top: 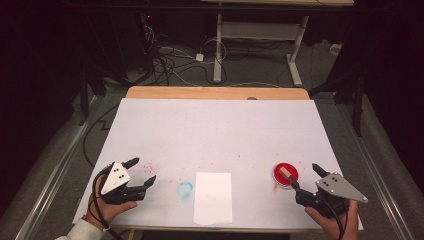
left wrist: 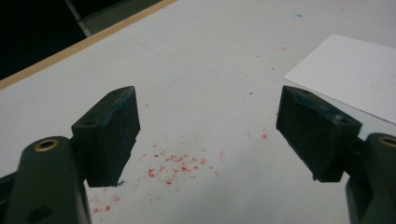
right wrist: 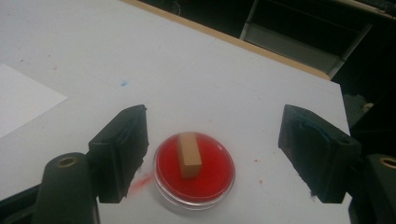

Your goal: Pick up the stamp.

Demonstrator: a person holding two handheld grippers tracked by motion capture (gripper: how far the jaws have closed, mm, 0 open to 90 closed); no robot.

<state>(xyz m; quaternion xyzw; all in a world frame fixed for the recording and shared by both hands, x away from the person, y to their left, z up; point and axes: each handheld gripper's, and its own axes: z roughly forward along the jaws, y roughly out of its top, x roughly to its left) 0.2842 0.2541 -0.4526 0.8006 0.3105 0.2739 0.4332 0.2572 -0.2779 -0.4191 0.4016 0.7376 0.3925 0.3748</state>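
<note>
White sheeting covers the table (top: 215,130), with a strip of bare wood showing along the far edge; beyond it lie a dark floor, tangled cables and the legs of a second desk.

A small round dish (top: 285,174) filled with red sits near the front right of the table, and a tan wooden block (top: 284,172) lies in it, tilted on the red surface. In the right gripper view the dish (right wrist: 194,173) and the block (right wrist: 189,154) sit between the two black jaws, with clear gaps on both sides (no contact with either jaw). A red smear marks the sheet just left of the dish.

The right gripper (top: 305,177) is wide open and holds nothing; the person's hand grips it at the front right corner. The left gripper (top: 141,171) is also spread wide and empty, held low at the front left over a scatter of red specks (left wrist: 180,165).

A white sheet of paper (top: 213,197) lies at front centre, with a faint blue ring stain (top: 184,189) just to its left and a tiny blue dot farther back.

The left forearm is cut off at the frame bottom. The block's underside is hidden.
</note>
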